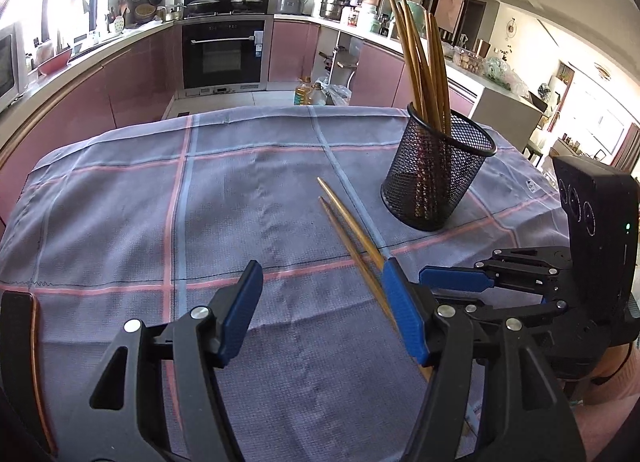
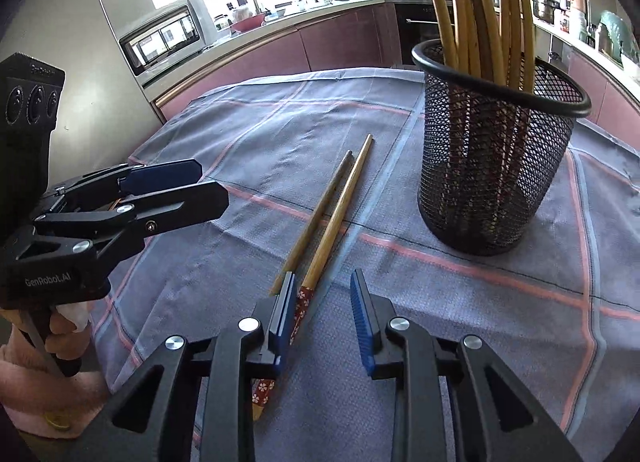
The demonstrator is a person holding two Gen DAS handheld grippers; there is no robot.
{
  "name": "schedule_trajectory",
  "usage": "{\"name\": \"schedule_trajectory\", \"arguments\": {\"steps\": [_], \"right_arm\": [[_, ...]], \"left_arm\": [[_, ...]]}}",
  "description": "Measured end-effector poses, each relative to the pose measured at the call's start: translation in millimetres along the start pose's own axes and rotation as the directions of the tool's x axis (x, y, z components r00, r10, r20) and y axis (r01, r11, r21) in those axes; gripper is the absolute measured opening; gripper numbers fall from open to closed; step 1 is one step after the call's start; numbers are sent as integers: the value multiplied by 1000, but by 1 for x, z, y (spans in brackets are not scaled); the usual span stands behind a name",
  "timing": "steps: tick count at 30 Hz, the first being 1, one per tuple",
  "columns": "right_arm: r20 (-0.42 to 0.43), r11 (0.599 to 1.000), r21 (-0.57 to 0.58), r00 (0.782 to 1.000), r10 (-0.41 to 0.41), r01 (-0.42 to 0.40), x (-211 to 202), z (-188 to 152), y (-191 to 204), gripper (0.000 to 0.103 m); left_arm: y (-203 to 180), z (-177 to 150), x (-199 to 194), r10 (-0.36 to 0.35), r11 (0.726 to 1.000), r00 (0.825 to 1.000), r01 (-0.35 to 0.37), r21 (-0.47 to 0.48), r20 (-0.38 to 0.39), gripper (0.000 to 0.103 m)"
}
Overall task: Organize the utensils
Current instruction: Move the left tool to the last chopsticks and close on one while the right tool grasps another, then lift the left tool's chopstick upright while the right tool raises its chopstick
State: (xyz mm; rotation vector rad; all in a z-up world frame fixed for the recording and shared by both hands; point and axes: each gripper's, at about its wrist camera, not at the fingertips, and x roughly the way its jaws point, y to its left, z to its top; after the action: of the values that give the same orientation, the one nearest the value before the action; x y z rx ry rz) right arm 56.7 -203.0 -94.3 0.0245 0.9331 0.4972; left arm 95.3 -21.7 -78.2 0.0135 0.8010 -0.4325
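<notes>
Two wooden chopsticks (image 1: 352, 230) lie side by side on the checked cloth; in the right wrist view (image 2: 332, 214) their red flowered ends point toward me. A black mesh holder (image 1: 436, 174) stands upright to their right, holding several chopsticks (image 1: 424, 62); it also shows in the right wrist view (image 2: 496, 158). My left gripper (image 1: 320, 314) is open and empty, the chopsticks passing by its right finger. My right gripper (image 2: 324, 314) is open just above the chopsticks' near ends, its left finger over them. Each gripper shows in the other's view, the right (image 1: 456, 278) and the left (image 2: 192, 186).
The table is covered by a grey-blue cloth (image 1: 160, 222) with pink lines. Kitchen counters with pink cabinets, an oven (image 1: 224, 54) and a microwave (image 2: 164, 34) stand behind. Oil bottles (image 1: 310, 92) stand on the floor beyond the table's far edge.
</notes>
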Motion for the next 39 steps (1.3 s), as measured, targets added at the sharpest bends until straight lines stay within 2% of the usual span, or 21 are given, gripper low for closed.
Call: {"name": "schedule_trajectory", "arguments": {"steps": [4,10,16,18,19,28,33,36,39], "right_arm": [[-2,1000,9,1000,-11,11,-3,-1,-5,26],[-9,1000,31,1000,-4,4,-5,-2,-17,26],[-18,1000,25,1000,6,-6,-2,4,-20,26],[-18,1000,18,1000,4,-4,1,7,-19,26],[-19,1000,19,1000,6,-6,3,9,-19,26],[-10,1000,-9,1000,-30,30,21,29,-13,26],[4,997,-25,997,-74,74,27,31,-9,18],[5,998,-8,998,-66,66,26,29,-10,10],[5,998,6,998,-55,55,22,23,-11,8]], "left_arm": [[-6,0,9,-8,1000,1000,9,19,-26,62],[-19,-3,27,-17,998,996,22,56,-84,56],[-29,-6,42,-24,996,991,35,81,-133,49],[-30,-7,48,-24,996,988,37,83,-151,42],[-30,-8,50,-20,996,987,33,81,-157,42],[-27,-4,54,-18,997,987,29,74,-157,31],[-26,0,59,-17,998,987,26,57,-158,20],[-26,1,61,-23,998,987,32,51,-162,14],[-27,1,63,-15,998,986,24,50,-164,14]]}}
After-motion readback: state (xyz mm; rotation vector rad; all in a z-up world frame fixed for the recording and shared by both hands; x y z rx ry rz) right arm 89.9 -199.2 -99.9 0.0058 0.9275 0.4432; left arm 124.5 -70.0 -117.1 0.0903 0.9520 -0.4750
